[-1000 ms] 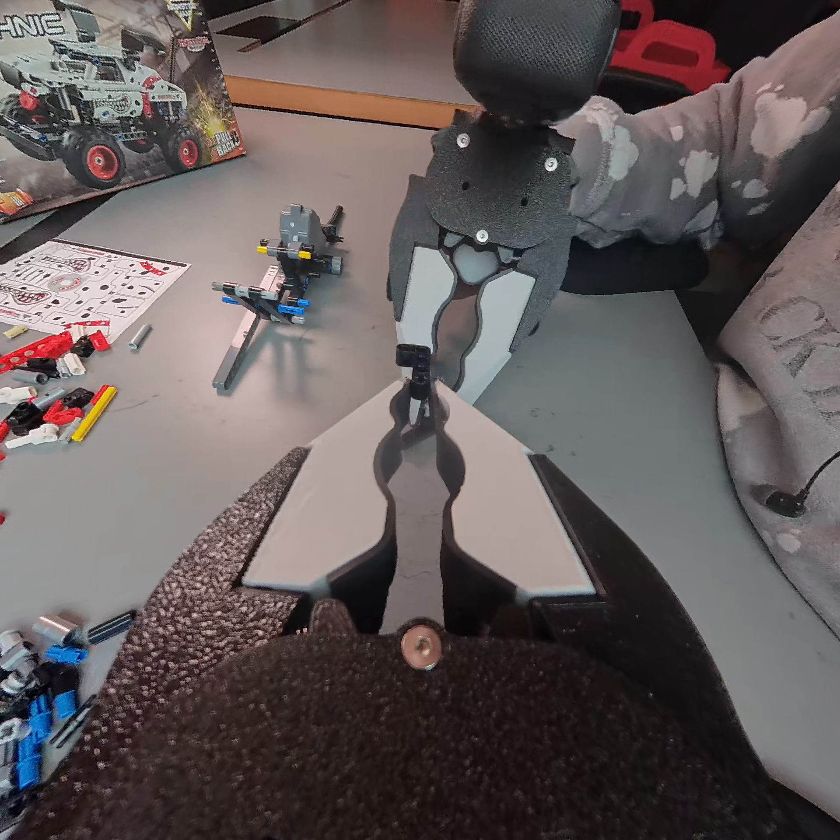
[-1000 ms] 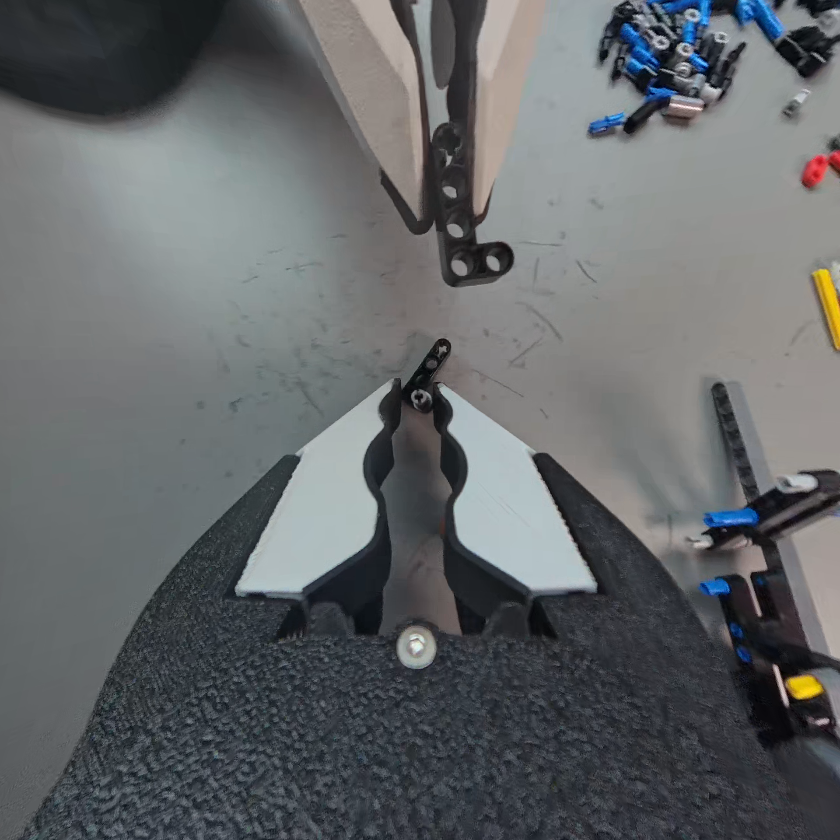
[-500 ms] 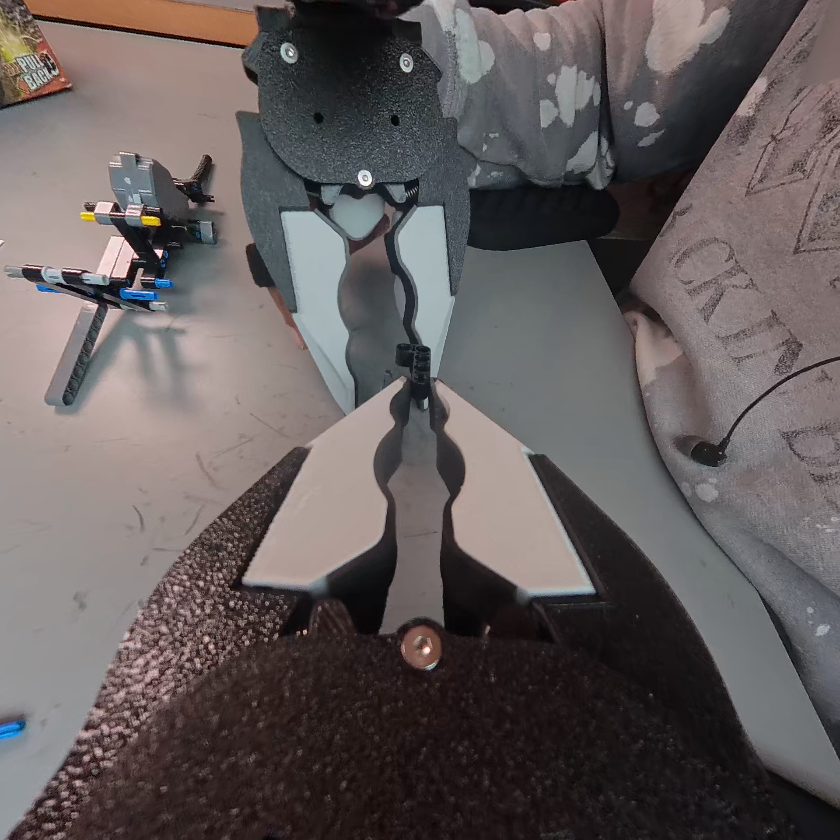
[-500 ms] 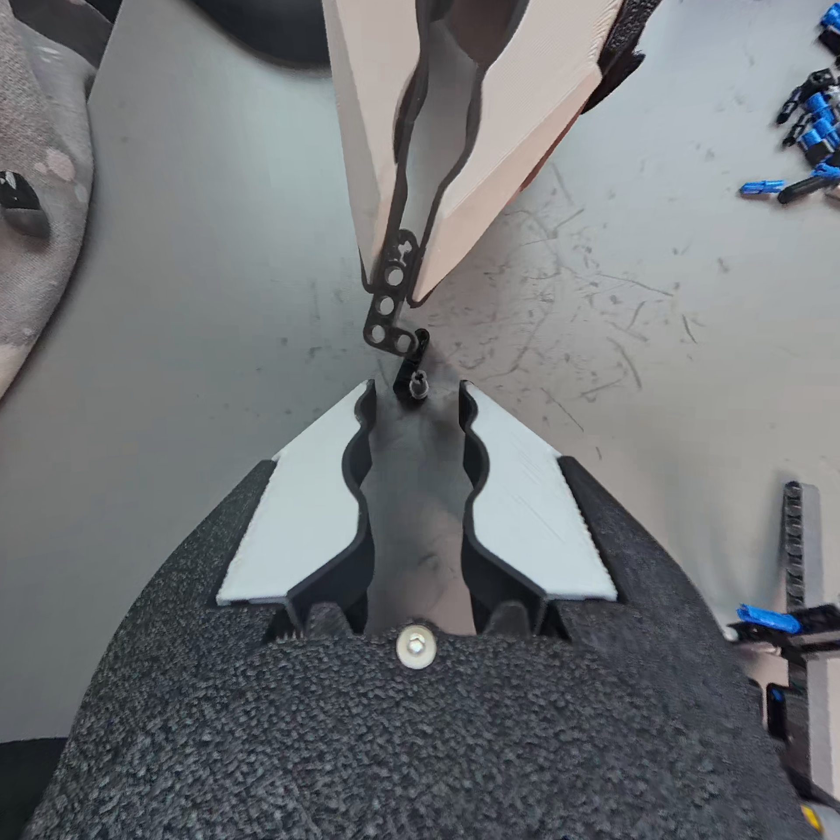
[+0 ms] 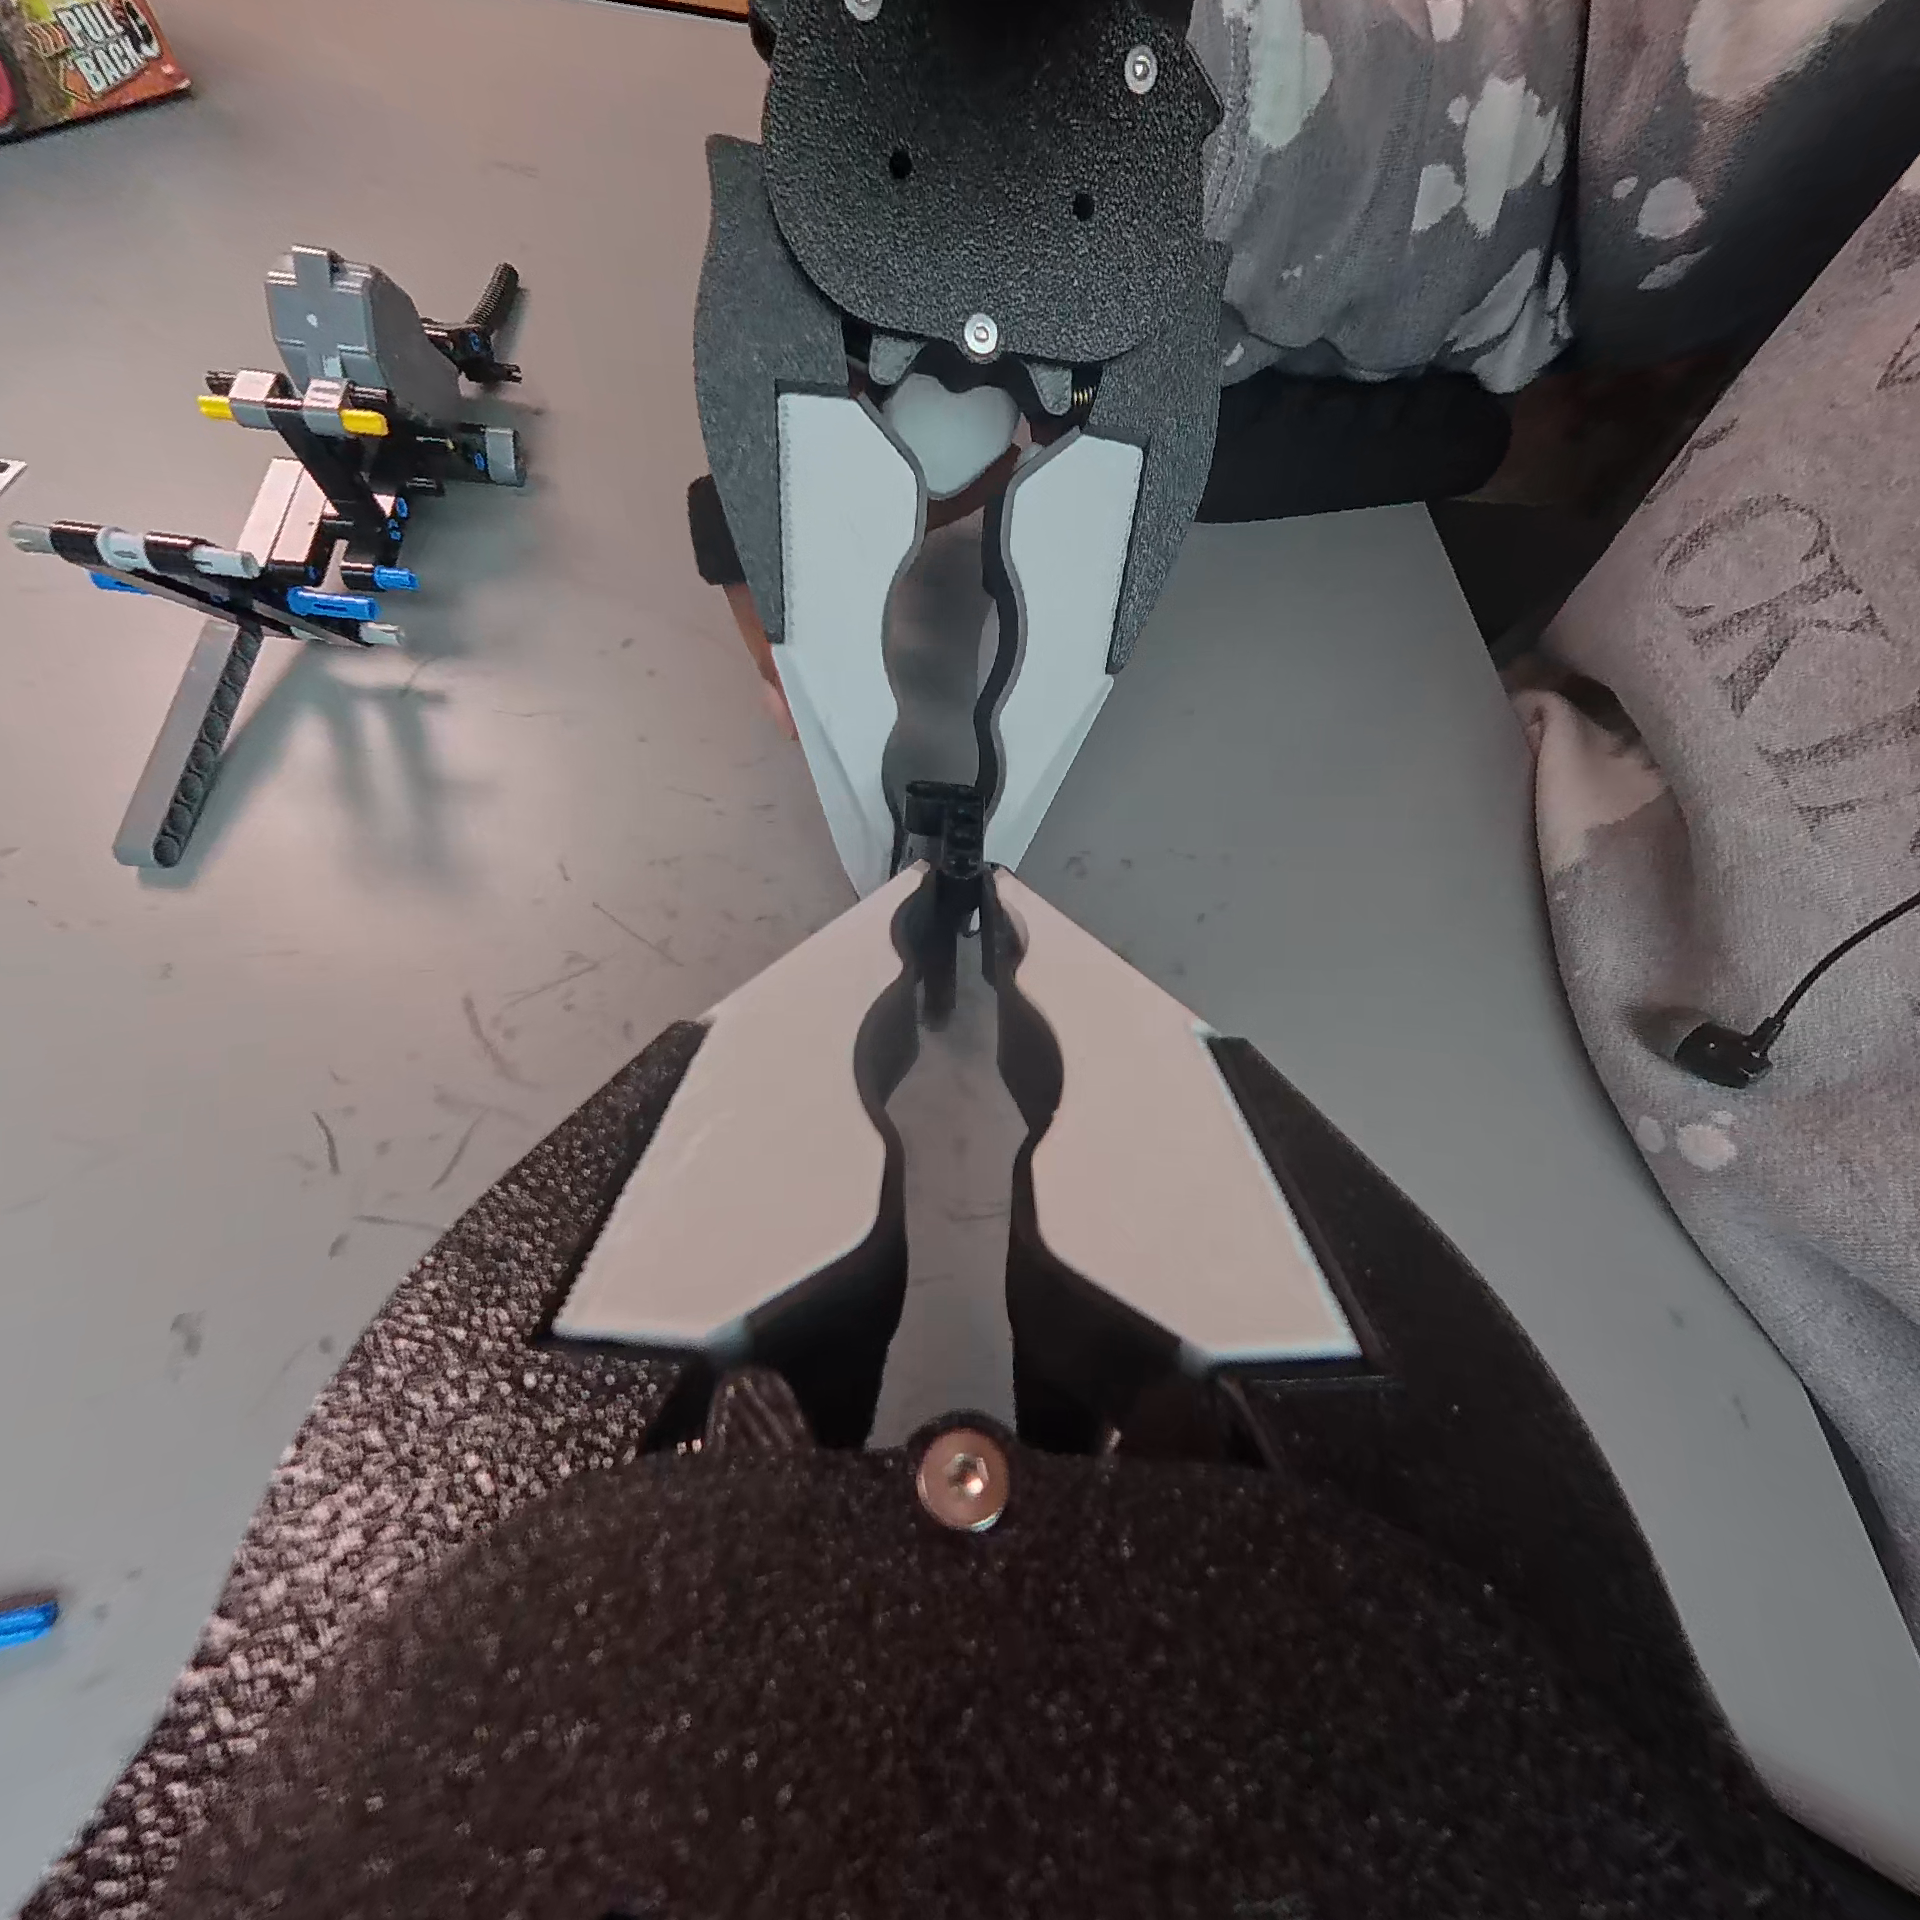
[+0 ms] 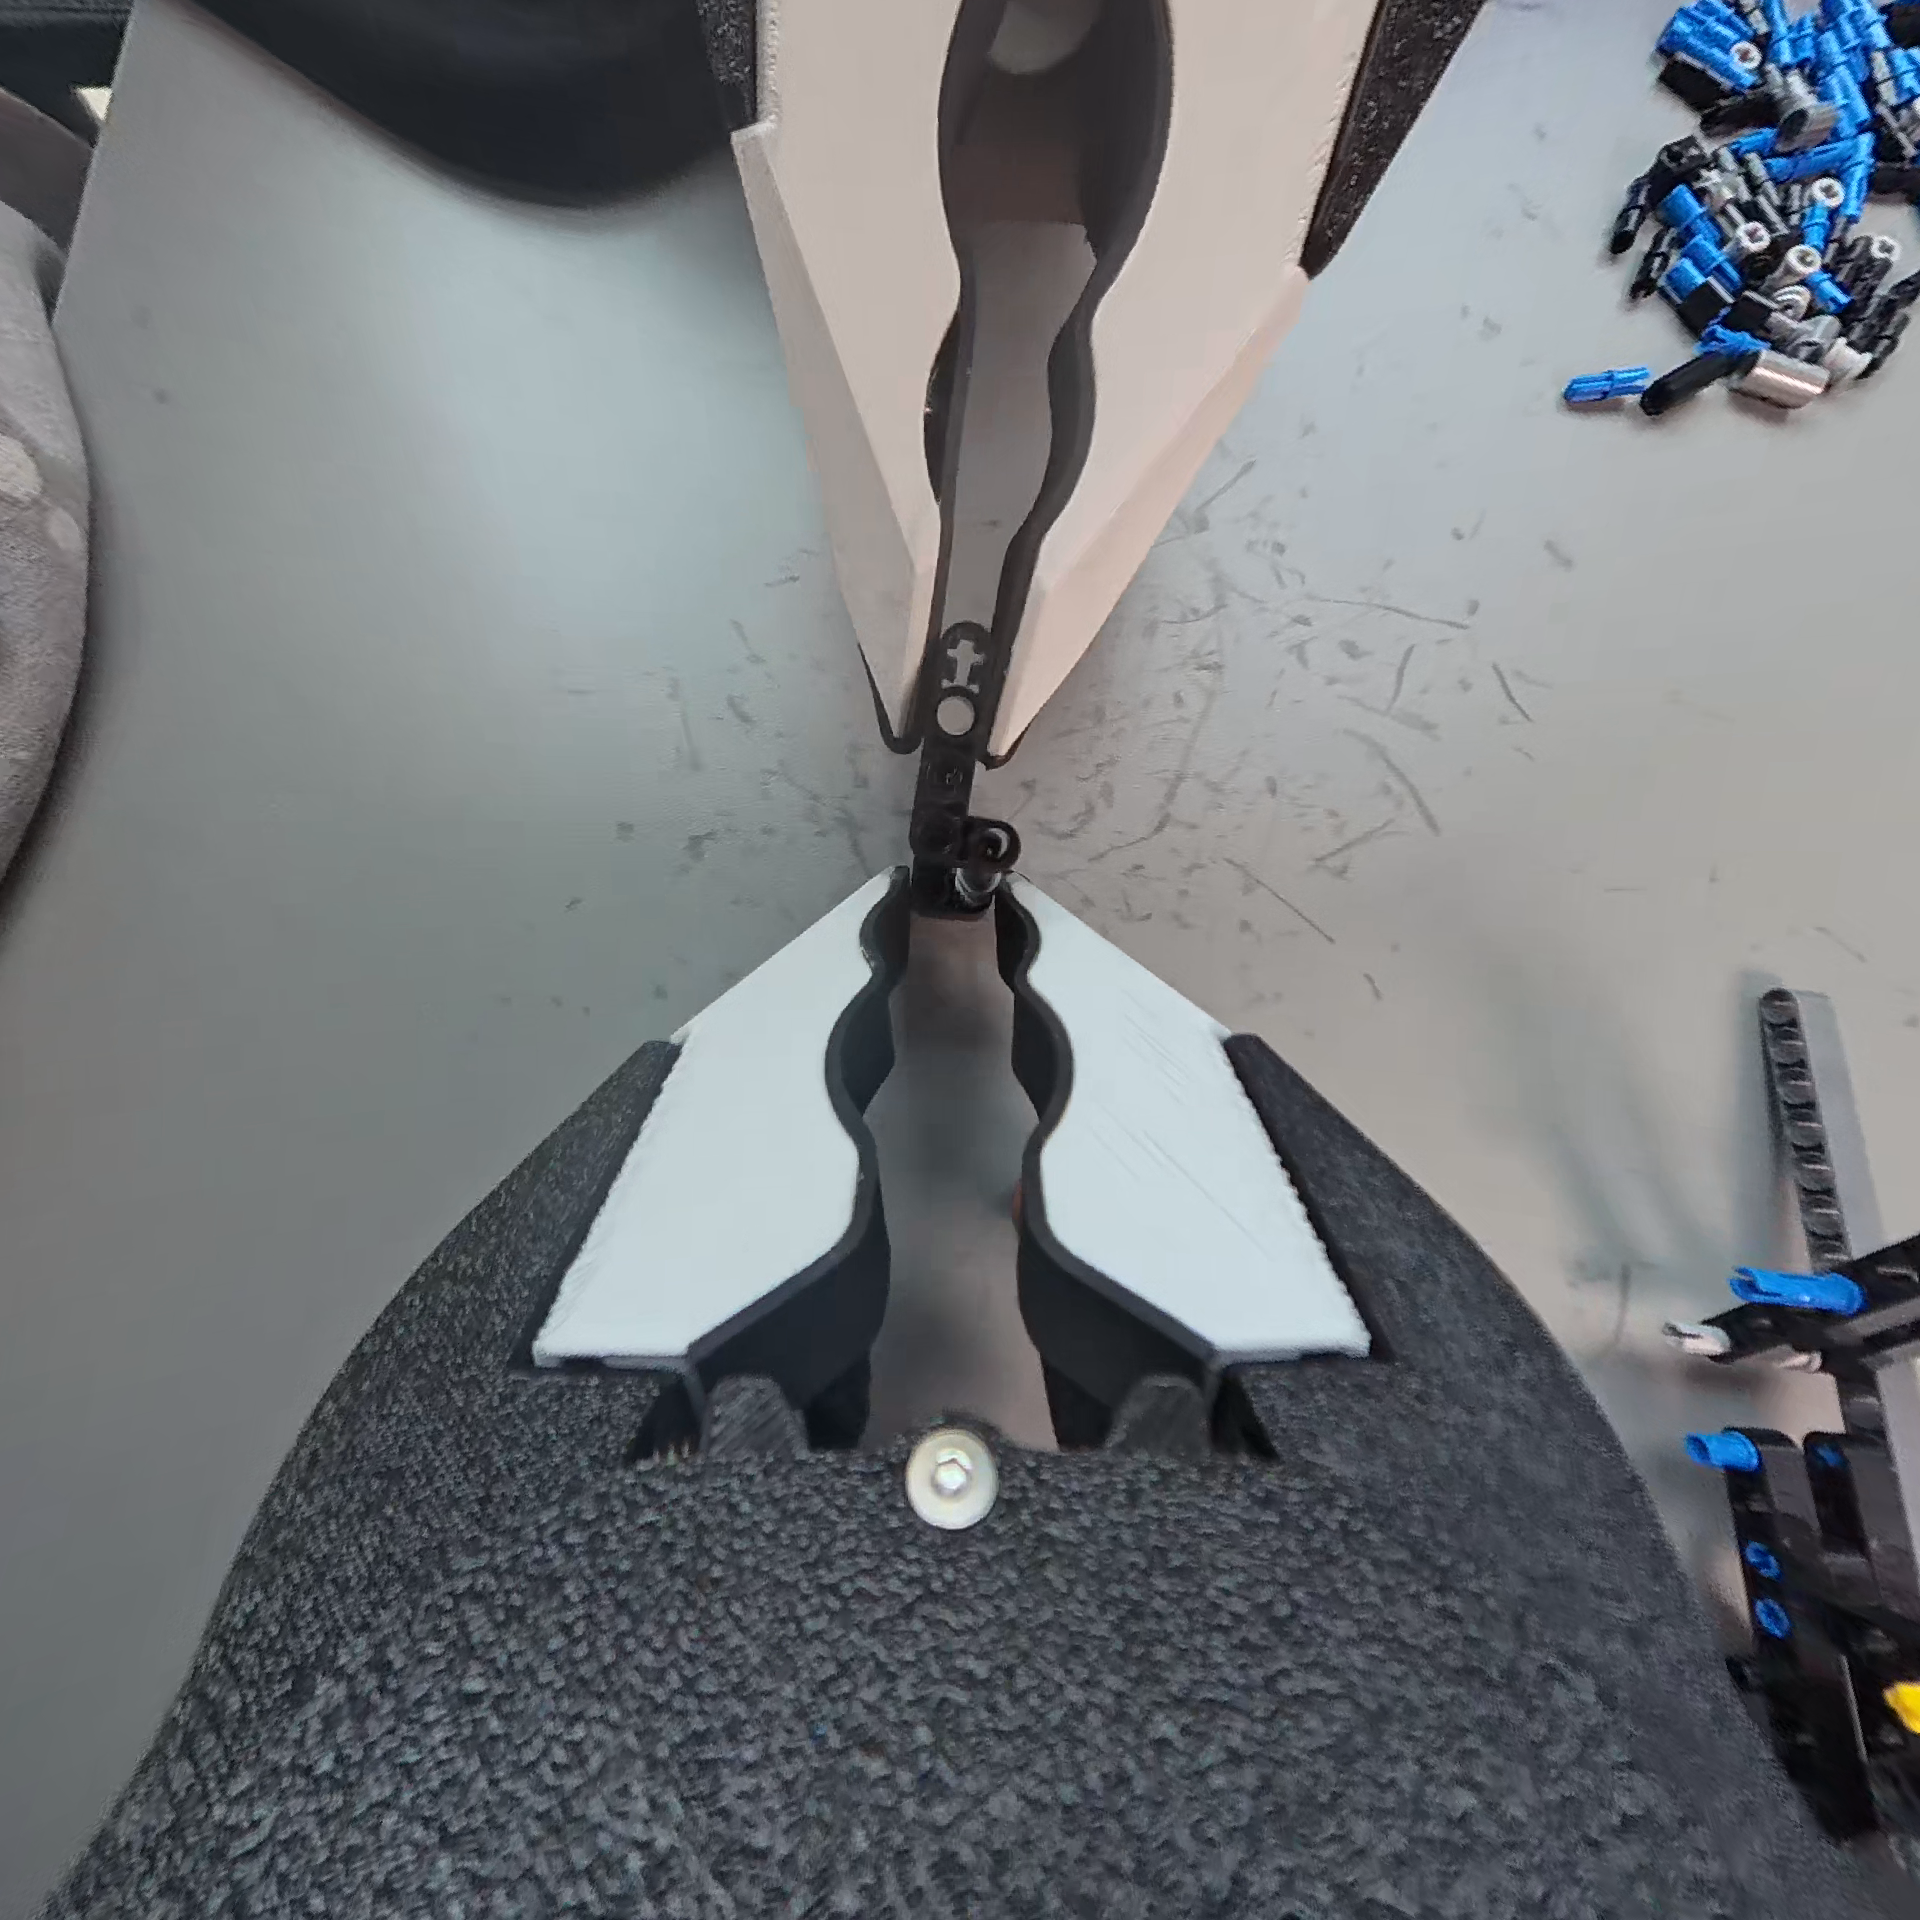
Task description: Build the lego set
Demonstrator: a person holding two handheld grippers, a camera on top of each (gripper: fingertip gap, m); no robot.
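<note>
Readable print in two spots only, left wrist view. Colourful cardboard box corner (image 5: pixel 73 62) at the top-left edge of the grey desk (image 5: pixel 416 1039) carries bold yellow lettering. Grey fabric garment (image 5: pixel 1766 644) on the right carries large dark printed letters, cropped. Right wrist view: none readable.

1. A scratched grey table (image 5: pixel 312 1039) fills both views.
2. A grey mottled sleeve (image 5: pixel 1455 208) shows at the top right.
3. A small black clip-on microphone (image 5: pixel 1720 1051) sits on grey printed fabric (image 5: pixel 1787 727).
</note>
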